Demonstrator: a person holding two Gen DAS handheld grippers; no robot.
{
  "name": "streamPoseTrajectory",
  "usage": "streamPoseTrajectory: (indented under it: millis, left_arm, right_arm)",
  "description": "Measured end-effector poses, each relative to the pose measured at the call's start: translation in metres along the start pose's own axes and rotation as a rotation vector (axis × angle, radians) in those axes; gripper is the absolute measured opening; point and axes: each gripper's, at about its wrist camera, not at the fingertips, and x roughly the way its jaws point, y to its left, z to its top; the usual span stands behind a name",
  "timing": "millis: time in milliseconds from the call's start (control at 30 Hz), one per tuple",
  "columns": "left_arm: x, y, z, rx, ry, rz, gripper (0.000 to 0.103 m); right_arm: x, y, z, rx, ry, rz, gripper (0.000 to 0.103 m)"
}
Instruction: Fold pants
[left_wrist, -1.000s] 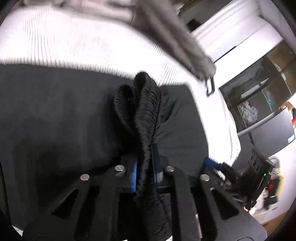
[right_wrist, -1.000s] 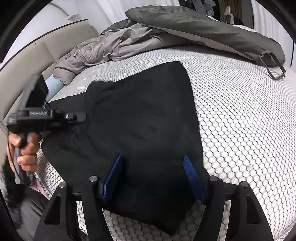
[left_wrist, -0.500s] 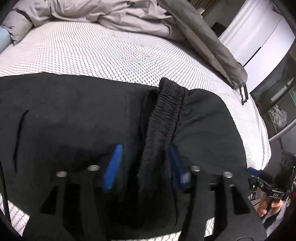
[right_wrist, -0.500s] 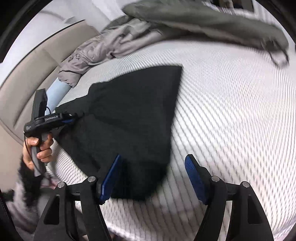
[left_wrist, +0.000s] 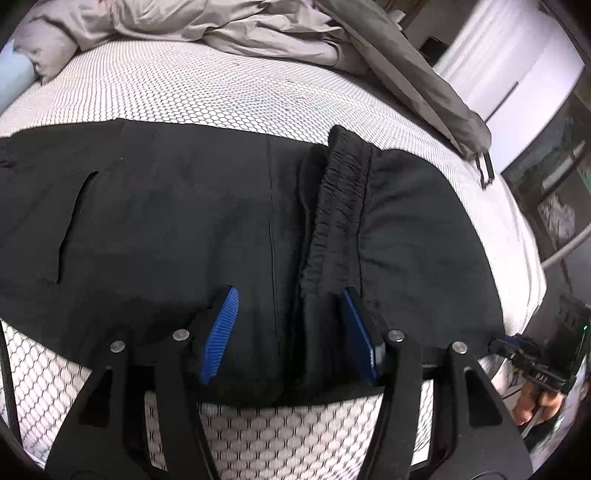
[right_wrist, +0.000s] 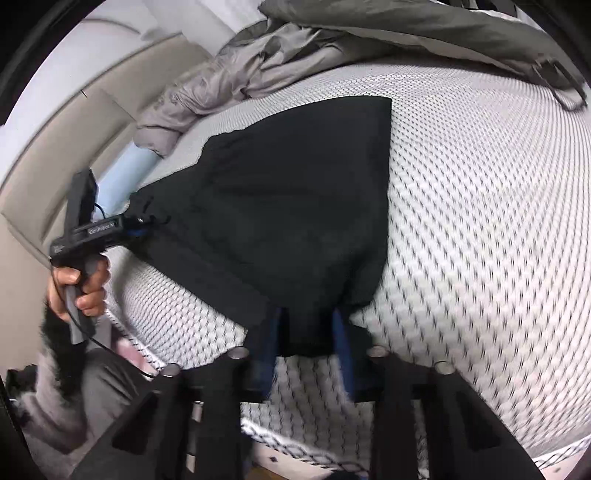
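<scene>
Left wrist view: black pants lie across the near side of a bed with a white honeycomb cover. The left claw stands wide over the near edge, blue pads clear of the cloth, the gathered waistband lying loose between them. A grey quilt is heaped along the far edge. Only this view shows the pocket slit and waistband.

Right wrist view: the right claw has just been closing and now pinches a corner of the pants at the bed's near edge. Only here a hand shows gripping the left claw's handle at the bed's left edge.
</scene>
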Motion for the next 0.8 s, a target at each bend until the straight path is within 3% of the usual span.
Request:
streamPoseTrajectory:
  millis: [133, 267, 433, 533, 600, 667, 800]
  left_arm:
    - [-0.019, -0.006, -0.004, 0.032, -0.034, 0.021, 0.054]
    - [-0.052, -0.015, -0.006, 0.042, -0.129, 0.005, 0.054]
    - [-0.06, -0.051, -0.01, 0.075, -0.181, -0.057, 0.055]
    - [-0.038, -0.08, -0.01, 0.106, -0.143, -0.065, 0.056]
    - [-0.02, -0.106, -0.014, 0.169, -0.106, -0.042, 0.057]
    - [-0.007, -0.128, -0.018, 0.221, -0.094, -0.013, 0.057]
    - [0.009, -0.165, -0.025, 0.308, -0.094, 0.018, 0.059]
  right_arm:
    - [-0.007, 0.005, -0.004, -0.02, 0.006, 0.029, 0.019]
    - [-0.019, -0.001, 0.007, 0.077, -0.092, 0.064, 0.052]
    - [-0.011, -0.01, 0.025, 0.201, -0.169, 0.066, 0.052]
    - [0.011, -0.017, 0.034, 0.247, -0.139, 0.043, 0.052]
    - [0.024, -0.023, 0.037, 0.287, -0.126, 0.056, 0.042]
    - [0.029, -0.028, 0.037, 0.298, -0.133, 0.057, 0.019]
    - [0.026, -0.031, 0.034, 0.279, -0.14, 0.079, 0.012]
